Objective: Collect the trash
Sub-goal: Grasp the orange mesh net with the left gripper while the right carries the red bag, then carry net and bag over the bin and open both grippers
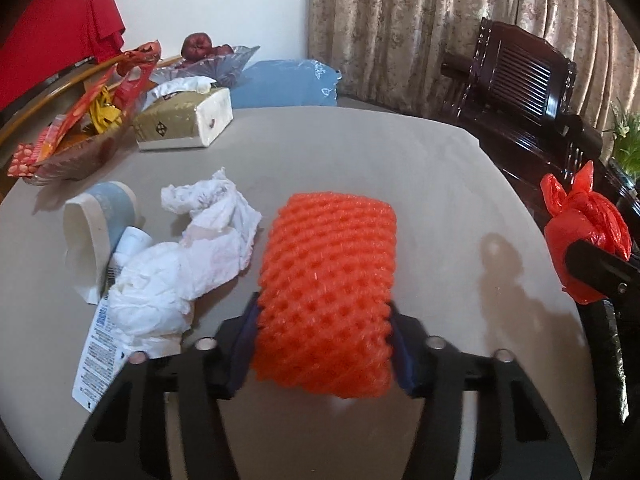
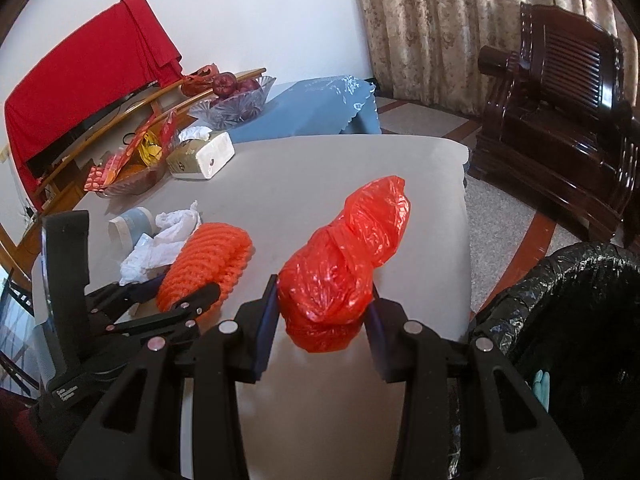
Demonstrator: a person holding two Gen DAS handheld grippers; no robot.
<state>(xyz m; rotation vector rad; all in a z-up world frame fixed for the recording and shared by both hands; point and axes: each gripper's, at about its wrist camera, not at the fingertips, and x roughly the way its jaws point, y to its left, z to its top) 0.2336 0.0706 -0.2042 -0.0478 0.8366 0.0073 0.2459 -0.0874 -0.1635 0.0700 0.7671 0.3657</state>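
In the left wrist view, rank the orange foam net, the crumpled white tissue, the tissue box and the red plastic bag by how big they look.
1. Orange foam net, though it is nearest the camera.
2. Crumpled white tissue.
3. Tissue box and red plastic bag look alike; the box lies farther off, so no ranking.

The right claw [image 2: 322, 332] grips a crumpled red plastic bag [image 2: 344, 276] above the worktop [image 2: 304, 184], left of the black-lined bin [image 2: 560, 304].

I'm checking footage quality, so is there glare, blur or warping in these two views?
Left wrist view: sharp, with a glossy reflection on the table right of the orange foam net; edges bend. Right wrist view: highlights on the red plastic bag, strong fisheye curving, dark corners.
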